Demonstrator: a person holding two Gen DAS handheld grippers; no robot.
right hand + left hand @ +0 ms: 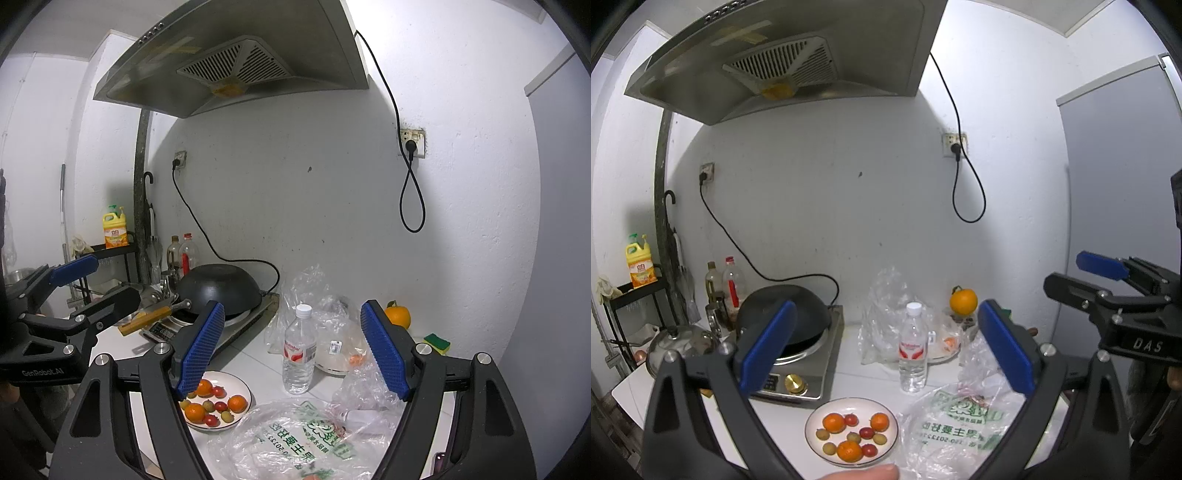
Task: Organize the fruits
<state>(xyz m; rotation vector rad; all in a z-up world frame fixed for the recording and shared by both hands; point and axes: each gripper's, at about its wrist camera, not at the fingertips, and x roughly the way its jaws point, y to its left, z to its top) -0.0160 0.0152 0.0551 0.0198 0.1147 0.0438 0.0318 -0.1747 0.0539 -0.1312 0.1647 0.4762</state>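
A white plate (pixel 812 441) (pixel 245 389) at the counter's front holds small oranges (pixel 833 422), red cherry tomatoes (pixel 867 432) and yellow-green fruits (pixel 880 438). A large orange (pixel 963 301) (pixel 398 316) sits at the back by the wall. A clear plastic bag with green print (pixel 956 428) (pixel 295 443) lies right of the plate. My left gripper (pixel 886 347) is open and empty, high above the plate. My right gripper (pixel 291 350) is open and empty above the bag; it also shows in the left wrist view (pixel 1086 275).
A water bottle (pixel 913 349) (pixel 299 350) stands behind the plate. Crumpled clear bags (pixel 886 310) and a second plate (pixel 334 354) lie behind it. An induction cooker with a black wok (pixel 798 317) (pixel 221 288) stands left. A sponge (pixel 437 342) lies at the right.
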